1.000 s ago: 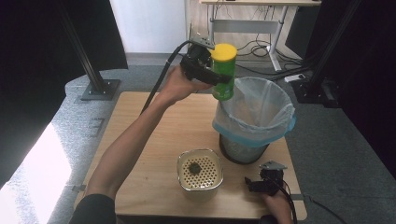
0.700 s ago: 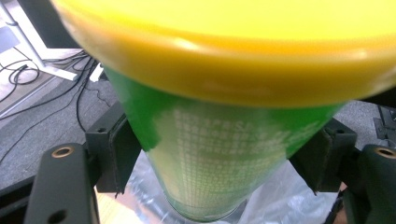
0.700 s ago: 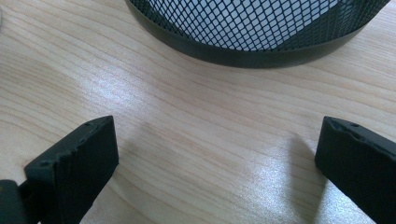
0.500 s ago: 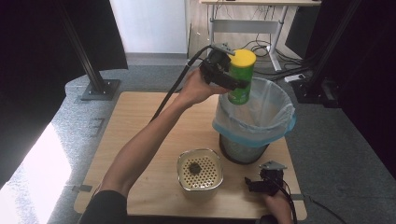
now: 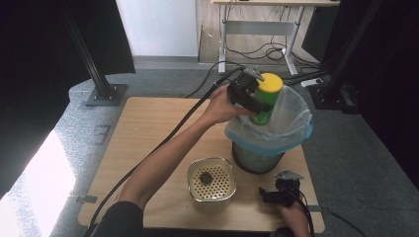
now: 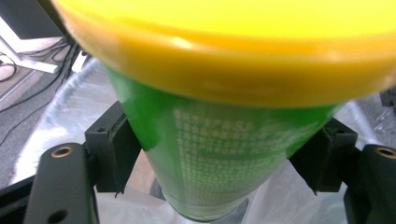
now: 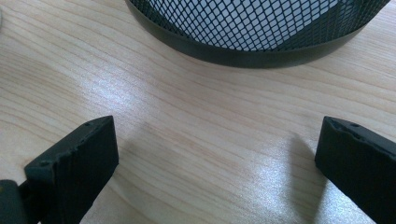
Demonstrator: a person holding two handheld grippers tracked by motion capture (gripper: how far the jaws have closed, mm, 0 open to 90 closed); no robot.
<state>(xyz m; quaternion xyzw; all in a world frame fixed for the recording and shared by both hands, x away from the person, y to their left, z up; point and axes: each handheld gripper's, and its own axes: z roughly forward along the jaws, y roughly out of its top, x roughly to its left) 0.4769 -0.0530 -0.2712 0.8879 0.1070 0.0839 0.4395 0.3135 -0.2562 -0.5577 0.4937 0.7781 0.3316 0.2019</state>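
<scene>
left gripper (image 5: 253,97) clamped on a green canister (image 5: 262,106) with a yellow lid (image 5: 270,83), jaws pressing its 2 sides just below the lid; canister held upright over the open mouth of the mesh bin (image 5: 257,158) lined with a clear bag (image 5: 291,123). right gripper (image 5: 272,196) low over the wooden table (image 5: 148,128) near the bin base, jaws spread wide, holding nothing. perforated square container (image 5: 211,183) stands beside the bin.

right tool (image 7: 217,154) jaws apart | wooden table (image 7: 196,107) | mesh bin (image 7: 252,28) ahead
</scene>
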